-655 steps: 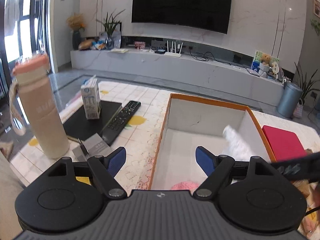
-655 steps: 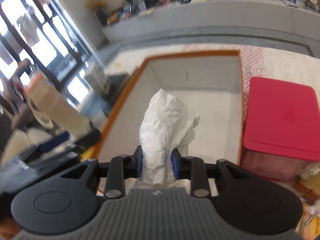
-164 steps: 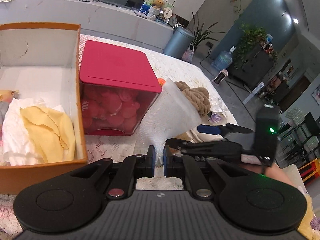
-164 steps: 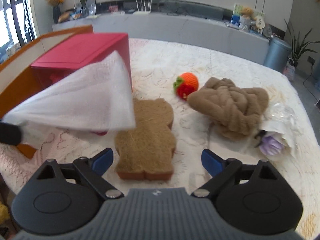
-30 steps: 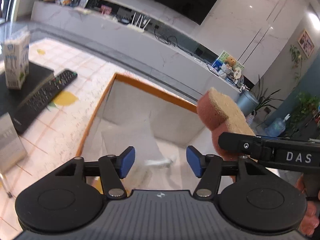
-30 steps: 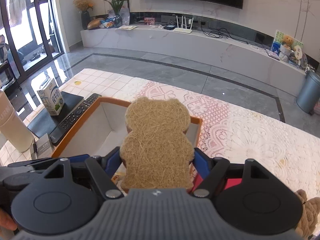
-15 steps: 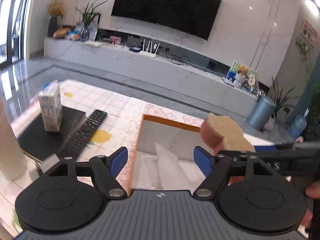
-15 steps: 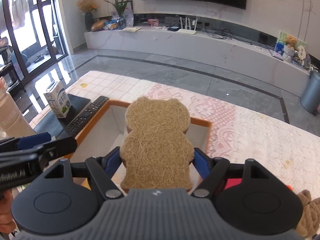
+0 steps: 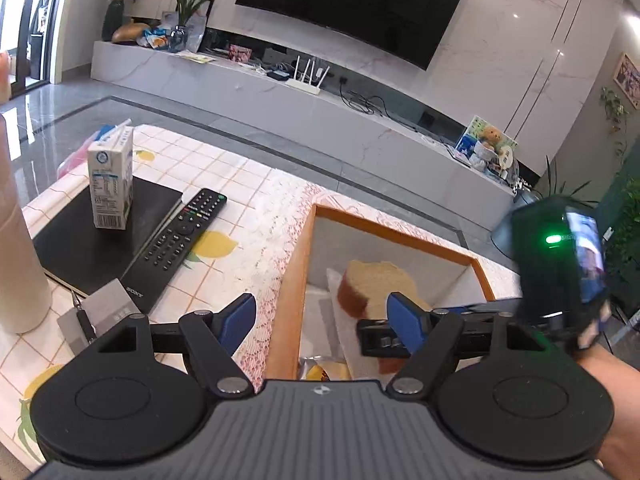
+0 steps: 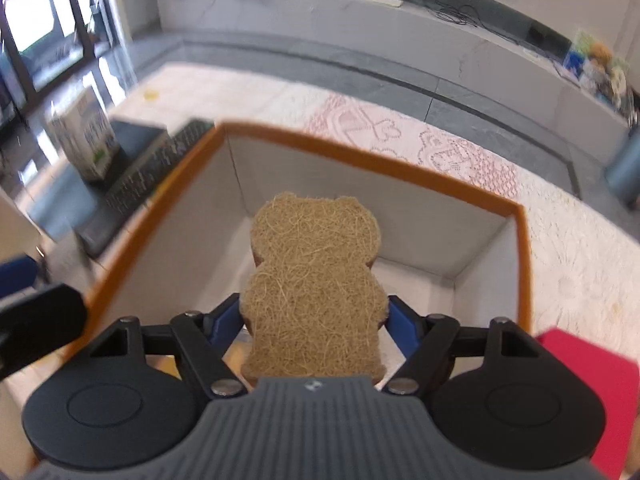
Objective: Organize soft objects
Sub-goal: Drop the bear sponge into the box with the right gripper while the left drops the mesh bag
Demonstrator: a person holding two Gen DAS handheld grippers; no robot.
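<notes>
Right gripper (image 10: 316, 320) tilted down over box (image 10: 520, 240), jaws clamping sponge (image 10: 316, 276).

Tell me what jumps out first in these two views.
A bear-shaped sponge, clamped in the right gripper, hangs over the orange-rimmed box. The left gripper stands open and empty beside it, near the box's left rim. A milk carton and remote control sit left of the box.

I see a marble-veined wall (image 9: 520, 40) with a curved black television (image 9: 352, 8). Low grey media console (image 9: 280, 100) below it, white router (image 9: 306, 80) on top. Glossy grey floor tiles (image 9: 60, 108); daylight through tall windows (image 10: 48, 32) left.
</notes>
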